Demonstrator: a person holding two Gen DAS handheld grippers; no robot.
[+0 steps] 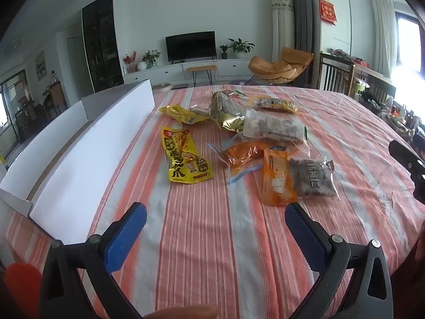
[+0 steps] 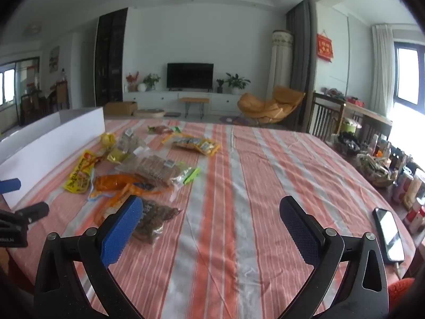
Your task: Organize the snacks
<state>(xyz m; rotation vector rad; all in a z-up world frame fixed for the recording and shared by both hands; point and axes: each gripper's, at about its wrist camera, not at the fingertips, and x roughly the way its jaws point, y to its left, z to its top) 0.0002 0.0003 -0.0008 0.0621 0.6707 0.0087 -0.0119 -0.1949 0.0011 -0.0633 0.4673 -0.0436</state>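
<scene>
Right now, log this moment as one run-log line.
left hand-held gripper: open, empty | right hand-held gripper: open, empty | snacks: loose on tablecloth | white box: left of snacks

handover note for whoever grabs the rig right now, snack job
Left gripper: open, empty, above the striped cloth short of the snacks.
Right gripper: open, empty, to the right of the pile.
Snacks: all loose on the cloth, among them the yellow packet, orange packet, walnut bag and cracker bag.
White box: open, along the left edge; what shows of its inside holds no snacks.
Phone: at the right edge, not part of the job.
Done: nothing yet.
Left: move every packet into the box.
</scene>
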